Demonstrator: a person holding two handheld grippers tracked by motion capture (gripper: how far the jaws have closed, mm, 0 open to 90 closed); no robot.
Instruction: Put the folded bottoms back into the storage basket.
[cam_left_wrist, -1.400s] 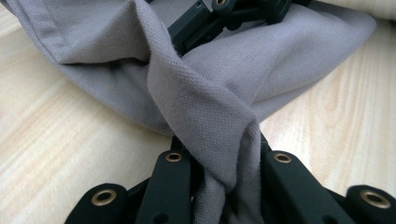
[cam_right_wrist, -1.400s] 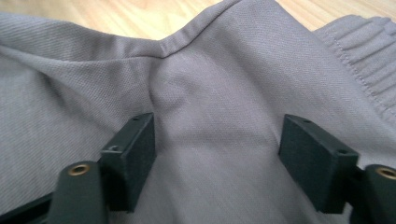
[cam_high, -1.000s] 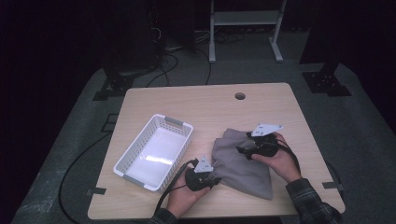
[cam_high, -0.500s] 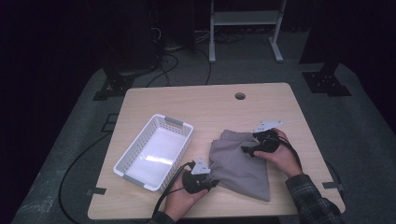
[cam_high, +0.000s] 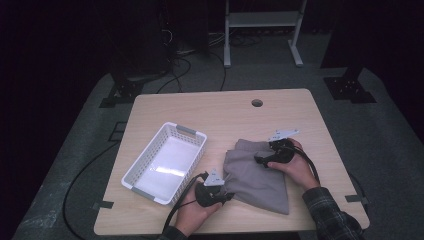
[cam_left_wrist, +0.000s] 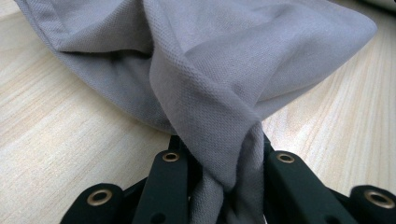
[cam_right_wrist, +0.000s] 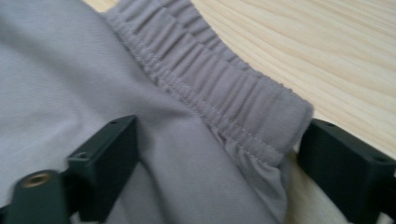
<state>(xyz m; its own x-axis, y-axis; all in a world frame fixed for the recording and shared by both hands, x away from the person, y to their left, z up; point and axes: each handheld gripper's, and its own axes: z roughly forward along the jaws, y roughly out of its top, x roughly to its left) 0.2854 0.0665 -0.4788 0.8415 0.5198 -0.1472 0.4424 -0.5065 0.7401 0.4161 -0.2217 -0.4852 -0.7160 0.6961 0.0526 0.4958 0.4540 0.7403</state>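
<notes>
A grey garment with an elastic waistband lies folded on the wooden table, right of centre. My left gripper is shut on a bunched fold of the cloth at its near left corner, with the fabric pinched between the black jaws. My right gripper rests at the garment's far edge. Its jaws have just been opening and now stand open on either side of the waistband's corner, with the pads off the cloth.
A white slatted basket stands empty on the left half of the table, close to my left hand. A small round hole sits near the table's far edge. Cables and a metal stand's legs lie on the dark floor beyond.
My right gripper has sunk a little and shifted right at the garment's far edge, and the cloth there has settled flatter. My left gripper has kept still.
</notes>
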